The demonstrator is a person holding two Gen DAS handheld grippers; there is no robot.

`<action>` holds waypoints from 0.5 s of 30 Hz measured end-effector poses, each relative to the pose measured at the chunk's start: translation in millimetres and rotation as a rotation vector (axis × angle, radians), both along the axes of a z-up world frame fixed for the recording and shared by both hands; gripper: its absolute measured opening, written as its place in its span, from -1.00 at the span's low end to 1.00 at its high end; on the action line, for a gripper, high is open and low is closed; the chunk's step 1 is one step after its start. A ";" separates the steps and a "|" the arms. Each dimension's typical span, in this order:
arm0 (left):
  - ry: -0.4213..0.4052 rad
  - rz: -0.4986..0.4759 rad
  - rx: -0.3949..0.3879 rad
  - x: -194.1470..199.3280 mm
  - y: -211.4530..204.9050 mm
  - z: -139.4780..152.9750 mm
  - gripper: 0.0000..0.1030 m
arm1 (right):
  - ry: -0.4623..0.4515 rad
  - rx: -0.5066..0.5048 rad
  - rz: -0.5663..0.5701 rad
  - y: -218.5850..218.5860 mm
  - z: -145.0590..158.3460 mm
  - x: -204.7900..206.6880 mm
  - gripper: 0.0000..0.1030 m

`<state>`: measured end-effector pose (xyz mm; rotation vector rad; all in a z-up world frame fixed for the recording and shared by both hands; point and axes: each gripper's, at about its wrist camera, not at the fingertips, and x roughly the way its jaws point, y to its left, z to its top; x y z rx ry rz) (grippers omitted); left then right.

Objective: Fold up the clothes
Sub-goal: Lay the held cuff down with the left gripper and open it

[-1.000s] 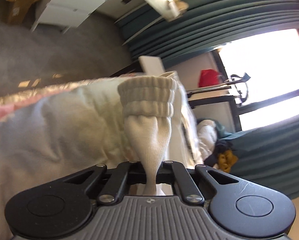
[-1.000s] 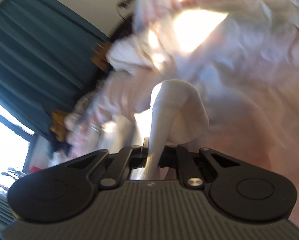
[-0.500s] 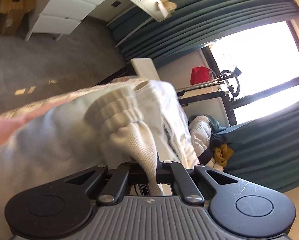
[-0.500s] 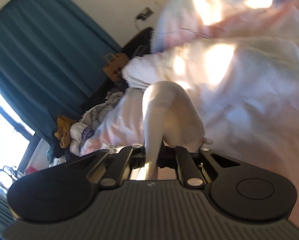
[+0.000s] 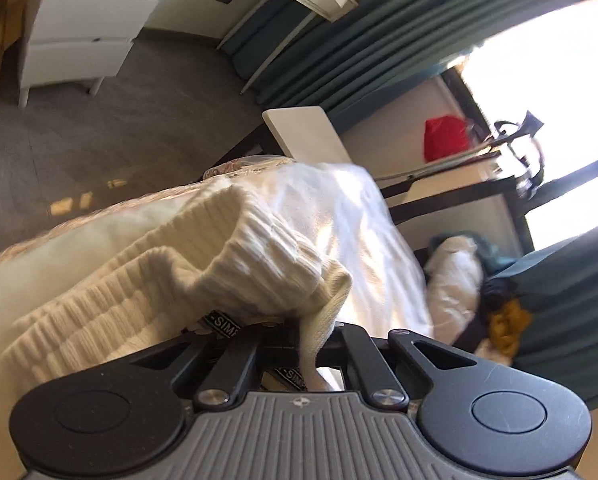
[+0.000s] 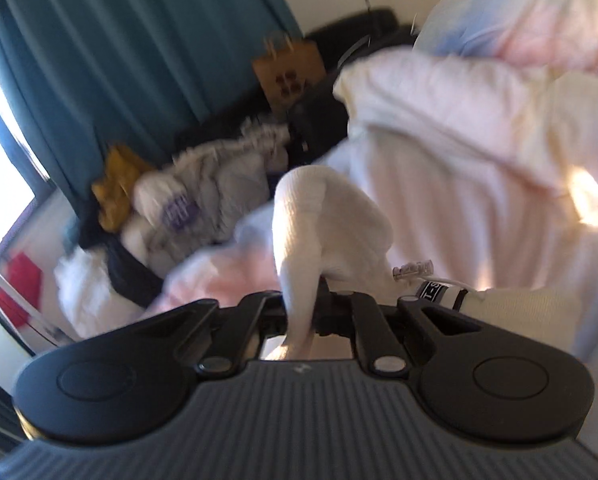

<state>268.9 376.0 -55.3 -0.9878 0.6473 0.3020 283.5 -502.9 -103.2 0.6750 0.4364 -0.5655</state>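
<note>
Cream ribbed-knit sock [image 5: 227, 264], cuff end, sits pinched in your left gripper [image 5: 313, 344], jaws closed tight on a thin fold, and your right gripper [image 6: 299, 312] is clamped the same way on the smooth white end [image 6: 323, 220]; its length runs between your hands above the pale pink-and-white bed cover [image 6: 479, 152]. A second ago the cuff stood upright ahead of the left gripper; now it slumps left, close over the jaws, and the right view has swung toward the clothes pile [image 6: 203, 196].
</note>
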 end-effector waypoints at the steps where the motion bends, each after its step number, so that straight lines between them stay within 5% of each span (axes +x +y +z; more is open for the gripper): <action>1: -0.006 -0.014 0.027 10.3 -2.7 -1.3 -0.93 | 0.031 -0.002 0.009 0.3 -8.6 14.4 -0.83; 8: -0.053 -0.094 0.152 35.4 -21.6 -1.0 -0.76 | 0.078 -0.077 0.105 6.1 -33.0 35.3 -0.64; 12: -0.105 -0.124 0.165 8.8 -34.4 8.6 -0.06 | 0.025 -0.042 0.122 2.8 -15.2 11.8 -0.15; 15: -0.163 -0.139 0.166 -23.1 -48.7 21.0 0.05 | -0.039 -0.022 0.115 4.6 1.9 -19.1 -0.03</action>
